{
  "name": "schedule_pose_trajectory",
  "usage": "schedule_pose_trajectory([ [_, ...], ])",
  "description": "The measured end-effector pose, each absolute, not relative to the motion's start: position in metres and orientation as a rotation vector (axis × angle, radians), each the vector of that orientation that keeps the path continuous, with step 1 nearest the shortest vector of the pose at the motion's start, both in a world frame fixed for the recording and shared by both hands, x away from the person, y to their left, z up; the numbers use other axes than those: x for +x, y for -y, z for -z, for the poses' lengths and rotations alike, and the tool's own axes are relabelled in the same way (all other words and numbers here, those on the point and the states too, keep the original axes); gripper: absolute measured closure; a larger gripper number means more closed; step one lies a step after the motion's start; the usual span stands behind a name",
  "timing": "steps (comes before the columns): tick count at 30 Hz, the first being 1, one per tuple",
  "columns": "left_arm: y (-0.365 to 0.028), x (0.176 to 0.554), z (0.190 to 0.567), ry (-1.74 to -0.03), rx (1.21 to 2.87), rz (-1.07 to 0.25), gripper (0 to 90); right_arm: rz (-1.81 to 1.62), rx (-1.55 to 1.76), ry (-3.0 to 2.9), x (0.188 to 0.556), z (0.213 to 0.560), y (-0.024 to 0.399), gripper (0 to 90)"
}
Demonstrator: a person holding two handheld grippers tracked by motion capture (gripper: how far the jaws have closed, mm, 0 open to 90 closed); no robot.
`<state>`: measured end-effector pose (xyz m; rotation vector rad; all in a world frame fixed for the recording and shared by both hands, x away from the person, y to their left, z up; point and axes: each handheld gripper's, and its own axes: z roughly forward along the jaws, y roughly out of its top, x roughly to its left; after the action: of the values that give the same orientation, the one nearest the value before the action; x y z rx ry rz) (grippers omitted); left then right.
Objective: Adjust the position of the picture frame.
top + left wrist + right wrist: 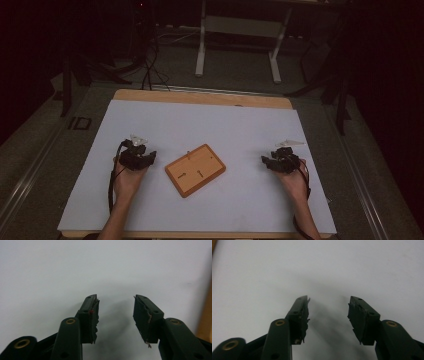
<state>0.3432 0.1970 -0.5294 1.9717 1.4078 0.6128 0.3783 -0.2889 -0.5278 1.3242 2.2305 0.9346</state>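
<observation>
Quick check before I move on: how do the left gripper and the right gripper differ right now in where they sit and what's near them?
The left gripper sits close beside the wooden board, while the right gripper sits farther from it, near the white mat's right edge. A strip of wood shows at the right edge of the left gripper view, but at the top left corner of the right gripper view. Both are open, hold nothing, and sit over bare white mat.

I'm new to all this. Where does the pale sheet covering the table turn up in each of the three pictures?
High view: the pale sheet spreads across the middle, under the wooden board and both grippers.
Left gripper view: it is the backdrop behind the open left gripper.
Right gripper view: it is the backdrop behind the open right gripper.
Shared landmark: the table's wooden edge borders the sheet in every view.
</observation>
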Motion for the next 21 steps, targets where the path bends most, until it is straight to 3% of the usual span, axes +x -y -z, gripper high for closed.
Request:
schedule_pose_trajectory([
  [21, -0.177, 0.335, 0.505, -1.250, 1.962, -0.469, 57.1, -0.938, 1.196, -2.270, 0.368, 0.515, 0.275, 51.0],
])
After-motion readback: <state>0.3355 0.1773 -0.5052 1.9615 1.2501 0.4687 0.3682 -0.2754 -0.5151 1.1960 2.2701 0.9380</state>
